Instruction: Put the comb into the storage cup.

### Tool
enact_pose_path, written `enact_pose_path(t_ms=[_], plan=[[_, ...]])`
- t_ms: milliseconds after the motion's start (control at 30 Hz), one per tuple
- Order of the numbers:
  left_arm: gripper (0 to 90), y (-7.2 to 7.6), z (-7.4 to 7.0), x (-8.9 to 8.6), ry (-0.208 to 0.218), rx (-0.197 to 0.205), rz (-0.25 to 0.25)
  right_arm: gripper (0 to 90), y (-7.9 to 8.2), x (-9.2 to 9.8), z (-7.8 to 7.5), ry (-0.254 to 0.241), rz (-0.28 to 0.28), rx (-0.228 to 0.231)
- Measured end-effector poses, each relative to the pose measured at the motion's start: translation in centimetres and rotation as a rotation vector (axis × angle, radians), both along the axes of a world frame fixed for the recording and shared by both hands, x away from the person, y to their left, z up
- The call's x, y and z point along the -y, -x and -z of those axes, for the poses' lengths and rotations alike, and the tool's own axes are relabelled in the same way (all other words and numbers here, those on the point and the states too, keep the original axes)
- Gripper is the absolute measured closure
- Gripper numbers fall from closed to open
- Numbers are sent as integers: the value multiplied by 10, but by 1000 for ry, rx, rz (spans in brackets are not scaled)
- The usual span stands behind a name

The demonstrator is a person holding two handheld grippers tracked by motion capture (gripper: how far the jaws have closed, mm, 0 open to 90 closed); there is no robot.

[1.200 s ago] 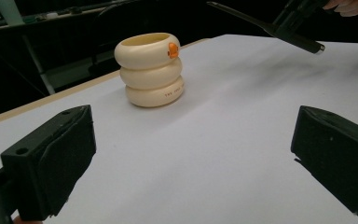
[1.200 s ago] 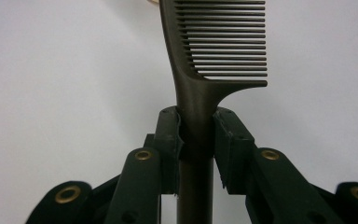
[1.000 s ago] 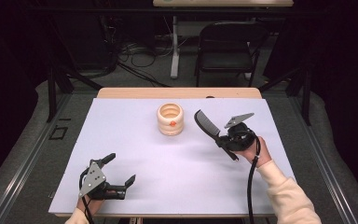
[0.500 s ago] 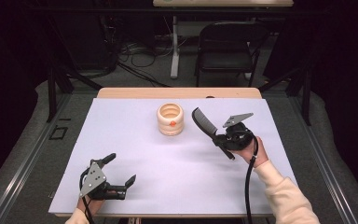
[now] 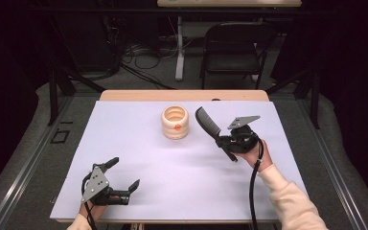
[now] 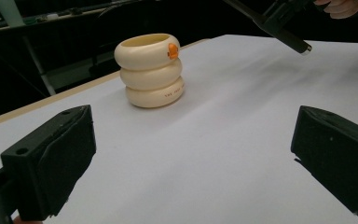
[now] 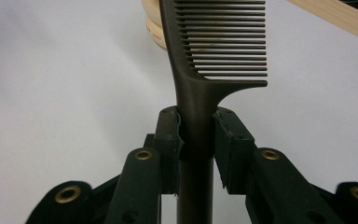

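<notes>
The right hand-held gripper (image 5: 226,140) is clamped on the handle of a black comb (image 7: 214,51), which is lifted off the bench (image 5: 139,143) with its teeth end pointing toward the cream ringed holder (image 5: 175,122) just ahead of the jaws. So the pickup looks done; what seems left is carrying the comb over the holder's open top and lowering it in. The left hand-held gripper (image 5: 110,184) rests on the bench, jaws wide apart and empty, the holder well ahead of it.

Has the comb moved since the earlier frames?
Barely, if at all. The comb, clamped in the right gripper, stays just right of the cream ring holder, at most tipped slightly toward it.
</notes>
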State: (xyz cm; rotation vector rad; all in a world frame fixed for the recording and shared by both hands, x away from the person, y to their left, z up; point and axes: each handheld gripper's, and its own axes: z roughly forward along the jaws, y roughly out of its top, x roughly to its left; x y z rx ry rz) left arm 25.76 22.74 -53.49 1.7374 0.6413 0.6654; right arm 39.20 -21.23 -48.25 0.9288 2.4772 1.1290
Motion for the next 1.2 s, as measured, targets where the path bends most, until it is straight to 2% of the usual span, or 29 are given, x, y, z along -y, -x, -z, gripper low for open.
enact_pose_path(t_ms=[1200], plan=[[0, 0, 0, 0, -1, 1, 3, 724, -11, -22, -10, -64, -15, 43]])
